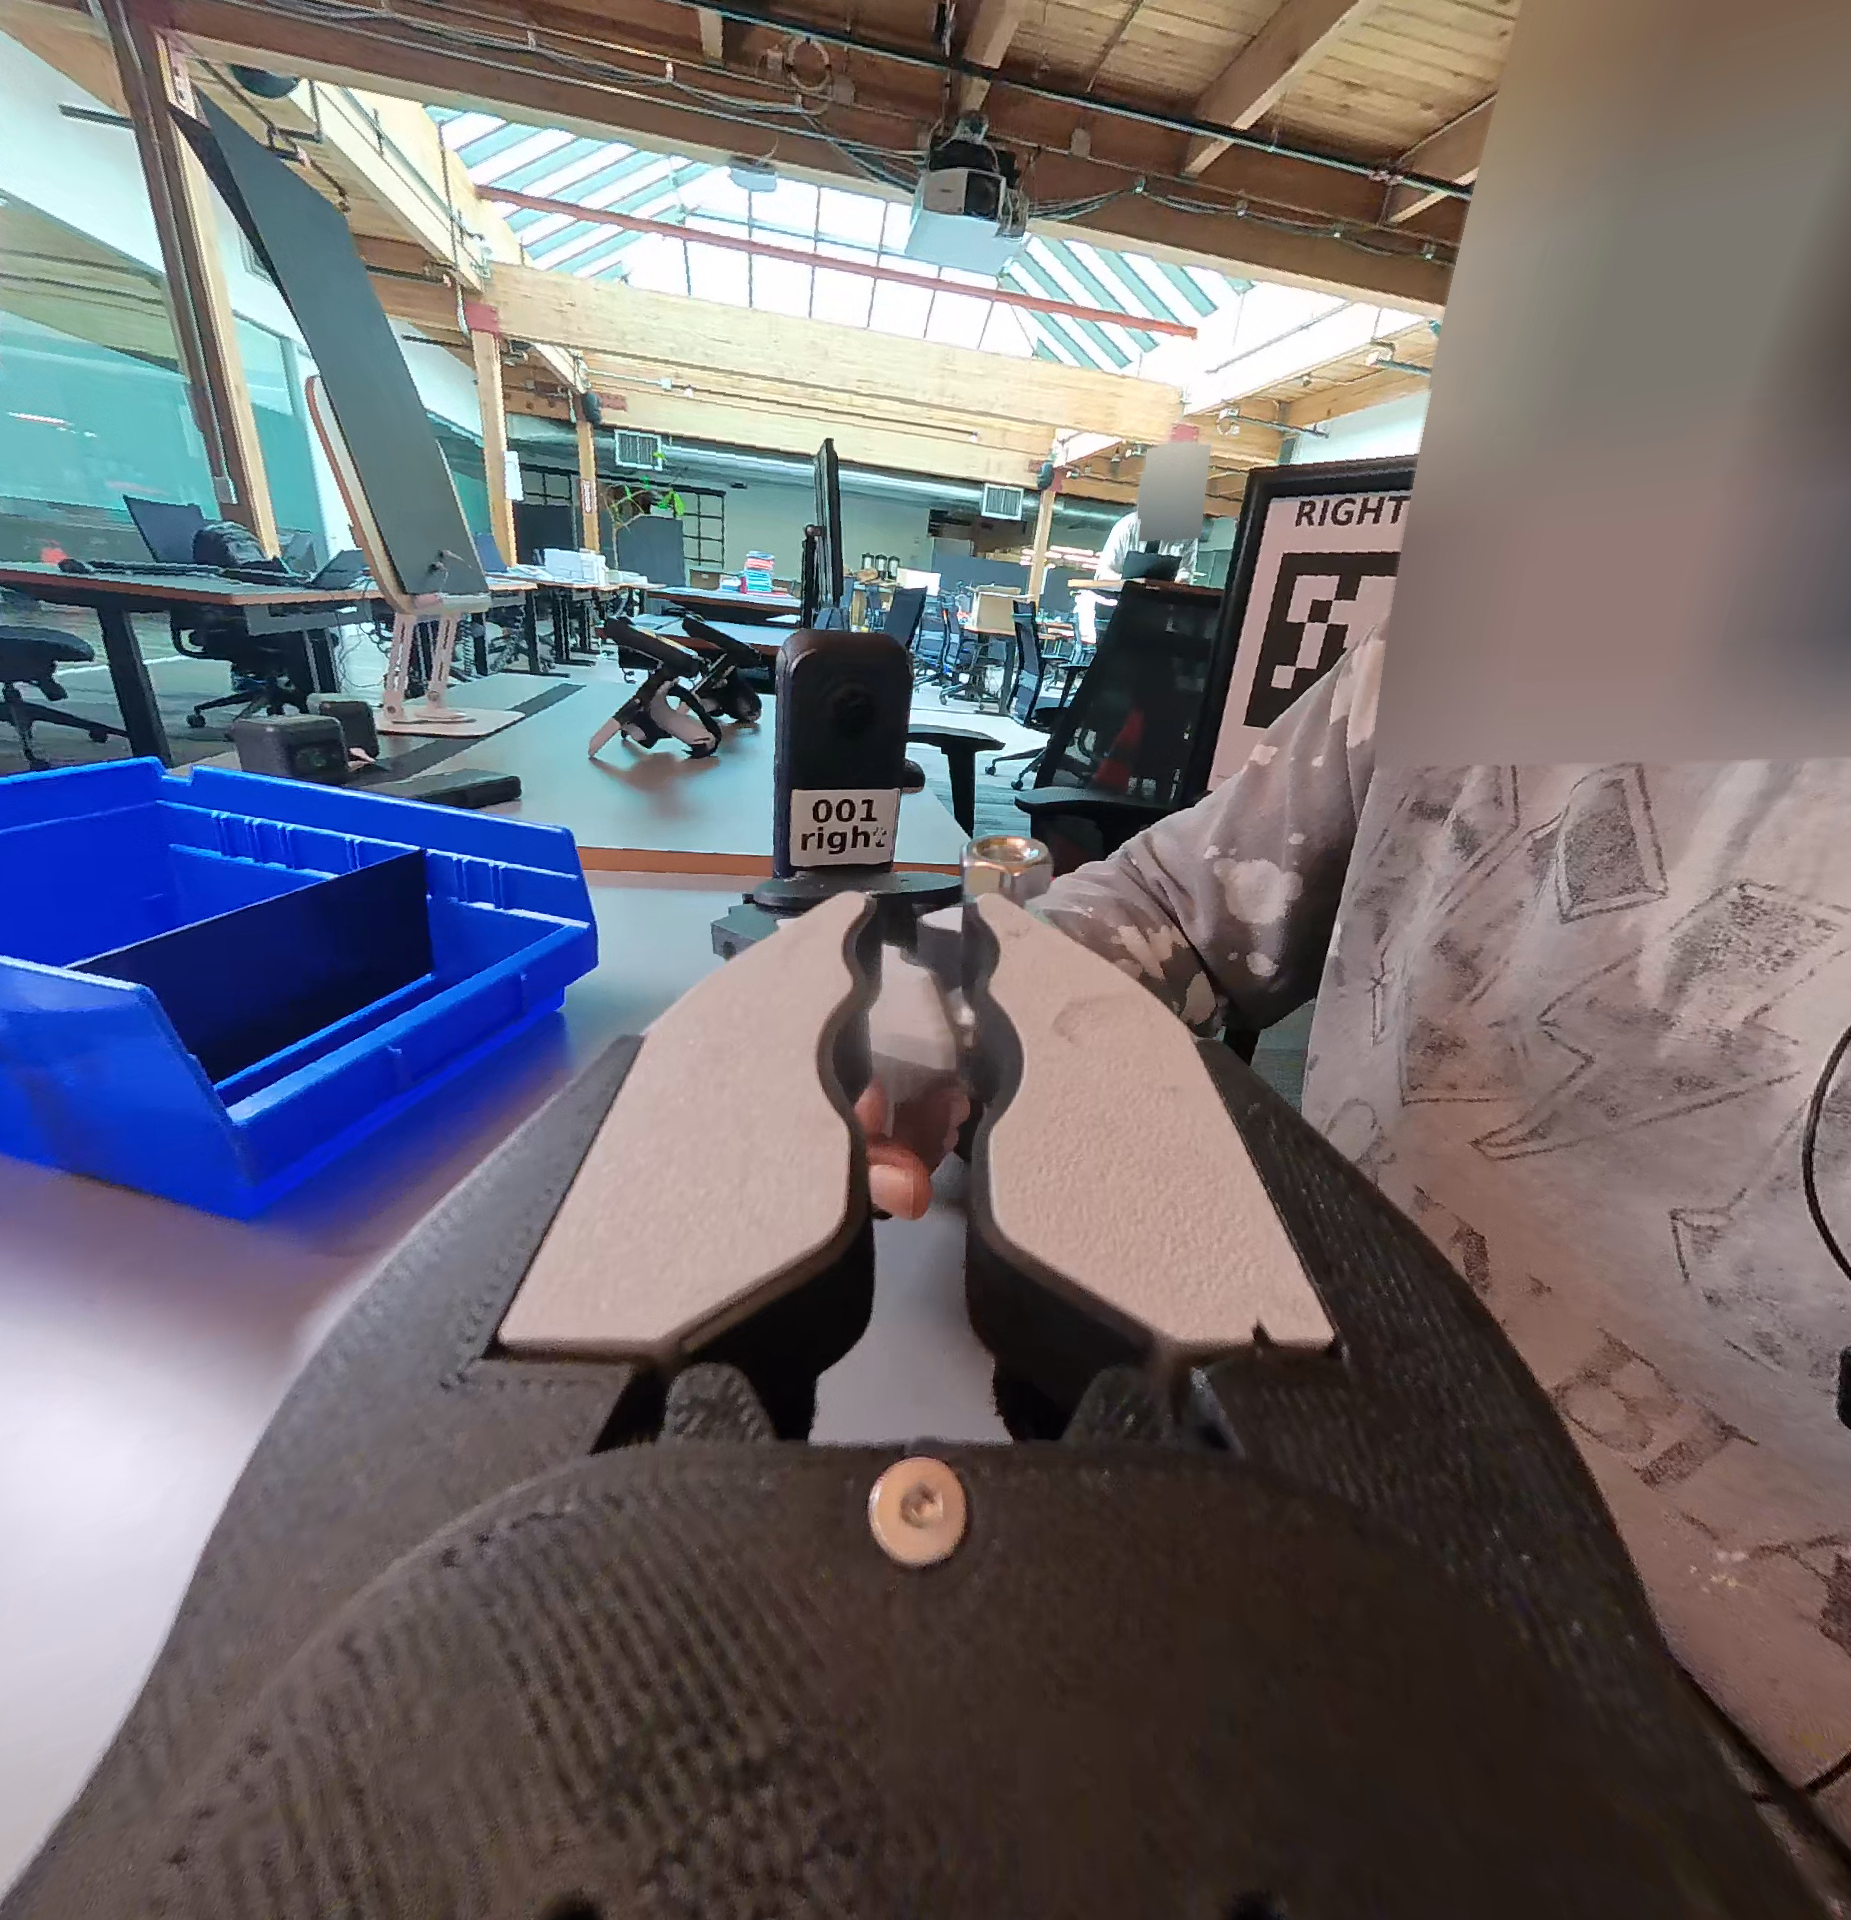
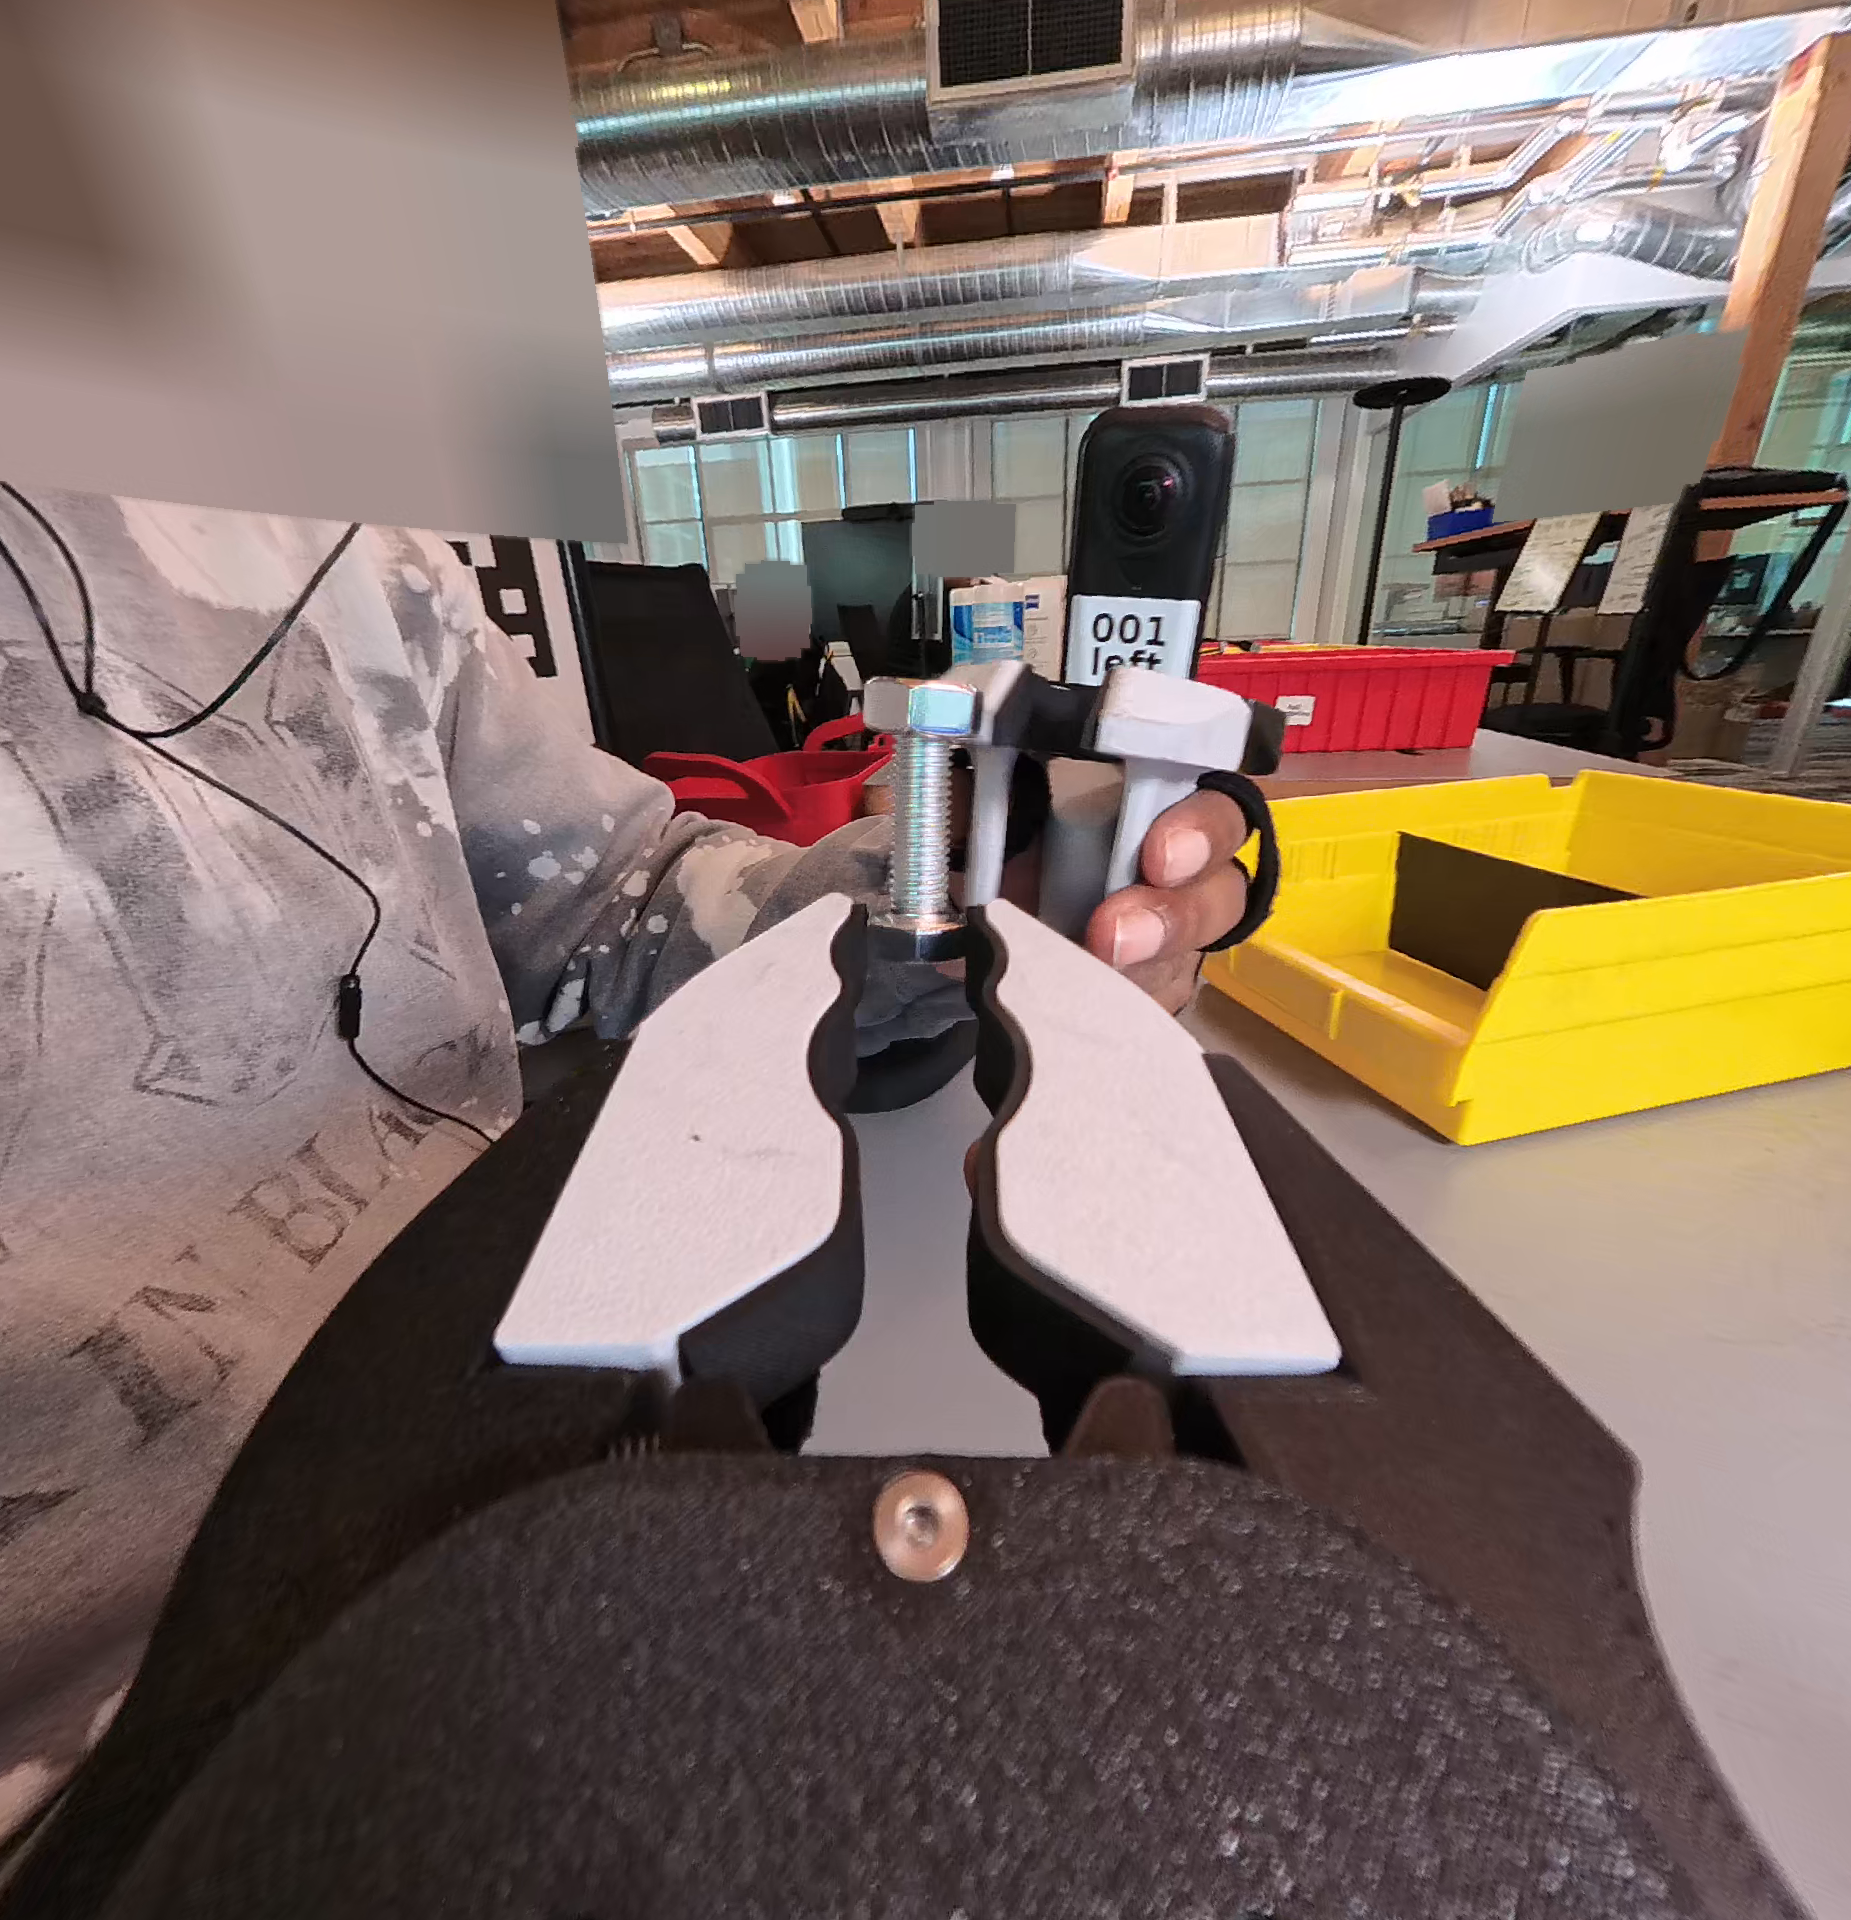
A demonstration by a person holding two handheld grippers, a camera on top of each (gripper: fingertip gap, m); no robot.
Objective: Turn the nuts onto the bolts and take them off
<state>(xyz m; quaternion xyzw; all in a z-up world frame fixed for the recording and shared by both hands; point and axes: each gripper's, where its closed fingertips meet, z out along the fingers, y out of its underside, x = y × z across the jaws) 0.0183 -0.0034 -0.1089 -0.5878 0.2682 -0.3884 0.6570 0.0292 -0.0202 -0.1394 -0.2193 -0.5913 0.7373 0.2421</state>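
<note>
A silver bolt (image 2: 921, 821) stands upright with its hex head at the top. A nut (image 2: 916, 940) sits at the bottom of its thread. My right gripper (image 2: 916, 923) is shut on that nut and holds the bolt above the table. My left gripper (image 2: 1068, 790) faces it, with its jaws apart and nothing between them. One of its grey fingers (image 2: 992, 810) stands just beside the bolt head. In the left wrist view the bolt head (image 1: 1006, 868) shows just past the right fingertip of my left gripper (image 1: 926, 920).
A blue divided bin (image 1: 277, 1081) sits on the grey table to the left. A yellow divided bin (image 2: 1523, 997) sits to the right, with a red bin (image 2: 1347, 696) behind it. The person's sweatshirt (image 2: 225, 935) is close beside both grippers. Both grippers' tips are close together, under 4 cm apart.
</note>
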